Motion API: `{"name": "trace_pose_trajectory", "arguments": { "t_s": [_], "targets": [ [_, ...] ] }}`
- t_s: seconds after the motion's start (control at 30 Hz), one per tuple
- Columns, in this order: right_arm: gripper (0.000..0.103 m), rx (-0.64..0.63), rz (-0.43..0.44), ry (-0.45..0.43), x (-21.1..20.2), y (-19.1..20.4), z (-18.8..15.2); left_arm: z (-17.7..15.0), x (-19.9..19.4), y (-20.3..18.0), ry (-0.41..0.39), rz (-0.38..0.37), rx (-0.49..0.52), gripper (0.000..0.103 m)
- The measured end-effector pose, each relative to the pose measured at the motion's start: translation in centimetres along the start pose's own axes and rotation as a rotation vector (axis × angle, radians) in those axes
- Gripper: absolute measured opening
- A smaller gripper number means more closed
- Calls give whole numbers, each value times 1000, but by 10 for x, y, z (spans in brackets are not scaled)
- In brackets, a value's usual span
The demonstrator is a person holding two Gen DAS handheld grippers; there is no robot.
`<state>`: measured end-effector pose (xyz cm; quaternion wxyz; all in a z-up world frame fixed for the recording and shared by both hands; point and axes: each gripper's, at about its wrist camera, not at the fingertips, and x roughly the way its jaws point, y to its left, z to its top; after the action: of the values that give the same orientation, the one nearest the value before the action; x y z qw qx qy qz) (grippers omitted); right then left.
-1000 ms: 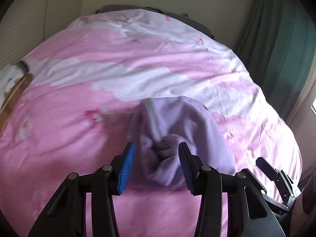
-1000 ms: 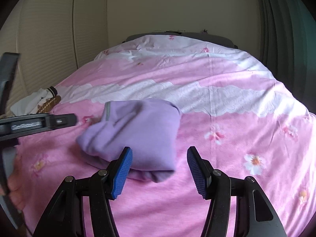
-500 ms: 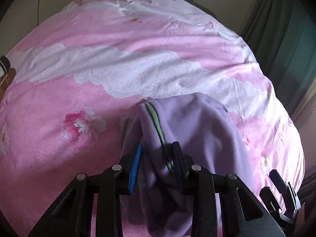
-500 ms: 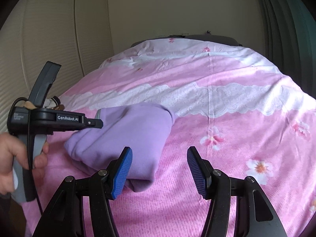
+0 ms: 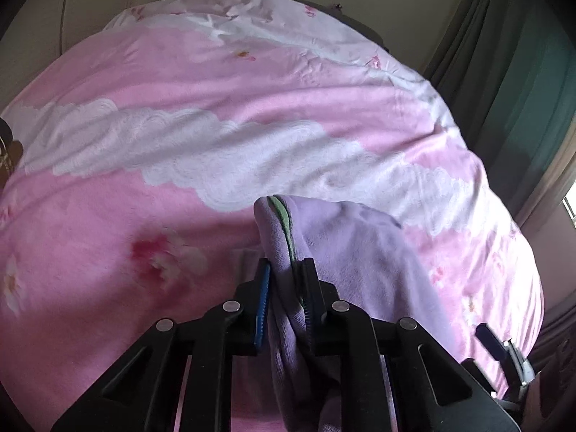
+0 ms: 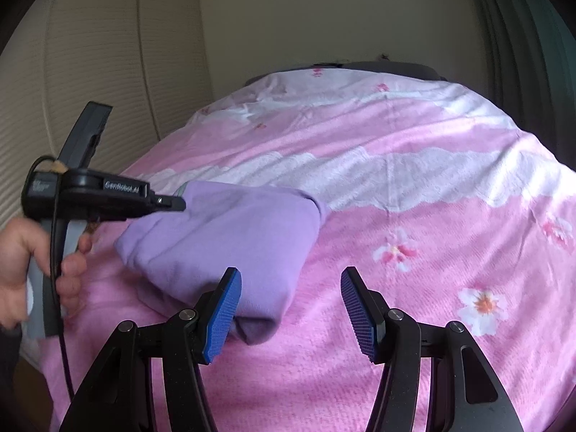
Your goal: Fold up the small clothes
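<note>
1. Your left gripper [image 5: 286, 300] is closing, its blue pads [image 5: 262, 306] pinching a bunched edge of the lilac garment [image 5: 363, 252] that carries a green trim [image 5: 284, 221].
2. That garment lies folded on the pink floral bedspread [image 5: 144, 187], spreading from the jaws toward 2 o'clock in your left wrist view.
3. Your right gripper [image 6: 289, 315] stands spread with nothing between its pads; its left pad is in front of the garment's near fold, at 9 o'clock from the gap.
4. In your right wrist view, your left hand [image 6: 32, 262] holds its tool at 9 o'clock.
5. Green curtains [image 5: 522, 72] hang at 2 o'clock.
</note>
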<state>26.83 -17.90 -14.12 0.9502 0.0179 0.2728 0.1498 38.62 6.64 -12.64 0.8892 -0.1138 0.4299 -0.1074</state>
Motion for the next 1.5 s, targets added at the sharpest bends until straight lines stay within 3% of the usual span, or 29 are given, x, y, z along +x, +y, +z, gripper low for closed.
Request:
{"name": "trace_pose_trajectory", "arguments": {
  "t_s": [0.1,0.33,0.43,0.6,0.73,1.0,1.1,1.17,1.27,1.5],
  "targets": [
    [58,-41,15,15,9,10,-1,-8,11,15,32,-14,-23,18],
    [58,-94,20,52,23,24,-5,-23,-12,3,-15,-29,0,22],
    [58,-82,20,50,20,22,-3,-37,-28,-4,-29,-56,-1,28],
    [58,-48,12,55,16,12,-3,-52,-16,-9,35,-58,-13,28],
    [58,-50,7,62,12,12,-4,-55,-16,-4,38,-83,-66,28],
    [58,-21,16,82,18,12,-12,-54,-4,-5,51,-149,-71,28],
    [58,-28,13,84,20,13,-13,-52,-1,-5,42,-120,-54,11],
    [58,-36,13,85,23,14,-12,-52,-4,1,29,-118,-72,7],
    [33,-39,77,107,28,14,-11,-53,-9,13,9,-85,-88,4],
    [29,-59,70,133,26,14,-16,-60,-20,13,-11,-90,-67,4]
  ]
}}
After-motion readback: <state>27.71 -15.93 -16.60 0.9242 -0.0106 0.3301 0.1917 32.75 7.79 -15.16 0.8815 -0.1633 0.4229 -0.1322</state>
